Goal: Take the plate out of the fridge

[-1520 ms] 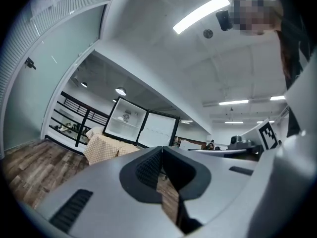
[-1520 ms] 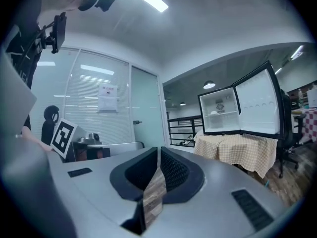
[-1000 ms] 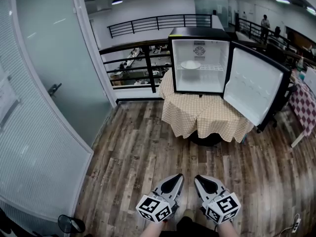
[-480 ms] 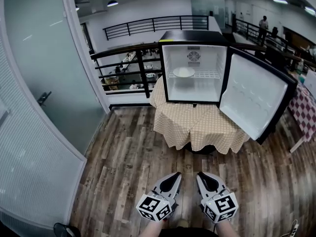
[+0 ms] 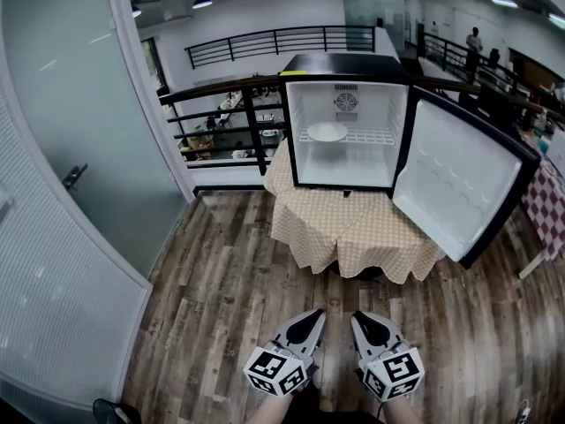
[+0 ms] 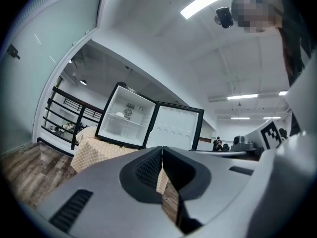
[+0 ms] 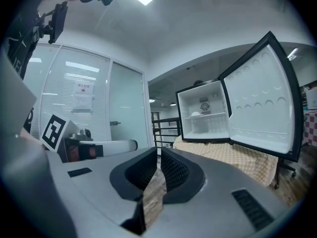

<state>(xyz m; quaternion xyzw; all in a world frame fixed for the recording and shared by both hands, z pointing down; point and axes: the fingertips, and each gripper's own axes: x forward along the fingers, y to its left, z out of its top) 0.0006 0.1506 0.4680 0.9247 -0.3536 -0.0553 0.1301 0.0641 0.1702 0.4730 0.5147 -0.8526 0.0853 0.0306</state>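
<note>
Two claws closed and empty, left gripper and right gripper side by side near me | plate lies on the upper shelf, left part, in the open fridge far ahead | risk, I think: arriving with jaws closed pushes the plate back; right gripper may knock the door.

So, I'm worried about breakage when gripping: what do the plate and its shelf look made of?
The plate looks like white ceramic or melamine, smooth and opaque; too far off to tell which. The shelf looks like white-coated wire: thin parallel bars show.
</note>
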